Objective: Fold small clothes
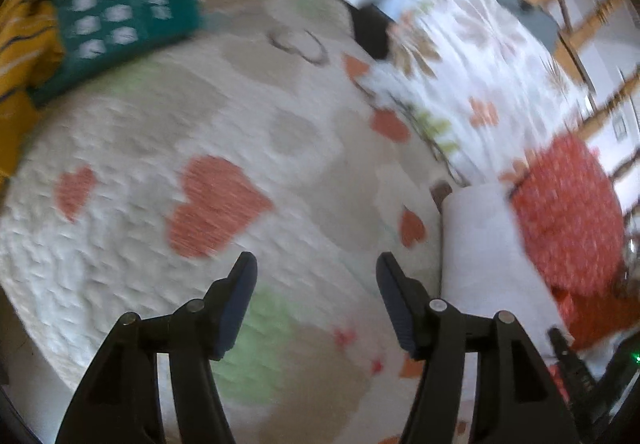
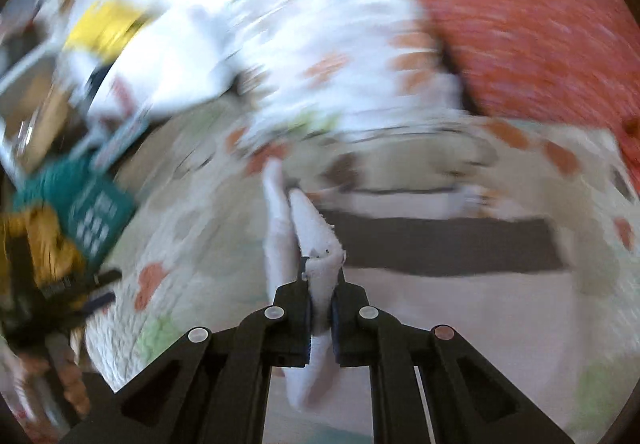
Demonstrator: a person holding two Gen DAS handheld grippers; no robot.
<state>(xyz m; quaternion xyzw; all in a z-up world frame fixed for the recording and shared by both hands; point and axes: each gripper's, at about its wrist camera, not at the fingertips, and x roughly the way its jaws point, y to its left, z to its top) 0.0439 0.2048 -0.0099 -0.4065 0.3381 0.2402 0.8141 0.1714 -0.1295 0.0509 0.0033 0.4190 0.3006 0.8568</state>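
**White garment pinched in the right tongs, left tongs wide and empty**

The right gripper [image 2: 320, 284] has its jaws nearly together, pinching a small white garment [image 2: 304, 232], seemingly a sock or similar; the blur hides which. The cloth runs up and away from the fingertips in two narrow folds, and its other end hangs down between the gripper's arms. Beneath it lies a quilted blanket [image 2: 192, 228] with orange hearts, crossed by a dark band [image 2: 440, 244].

The left gripper [image 1: 316, 284] stands with its jaws apart and nothing between them, over the same blanket [image 1: 160, 124]. Just right of its right finger shows a white cloth [image 1: 488, 244], touching a red dotted fabric [image 1: 568, 216].

Around the working area: a teal folded garment [image 1: 124, 16] with white print at the far left, overlapping a mustard-yellow striped cloth [image 1: 20, 44]; a white floral sheet [image 1: 480, 64] along the far right. The space ahead of the left fingers is bare blanket.
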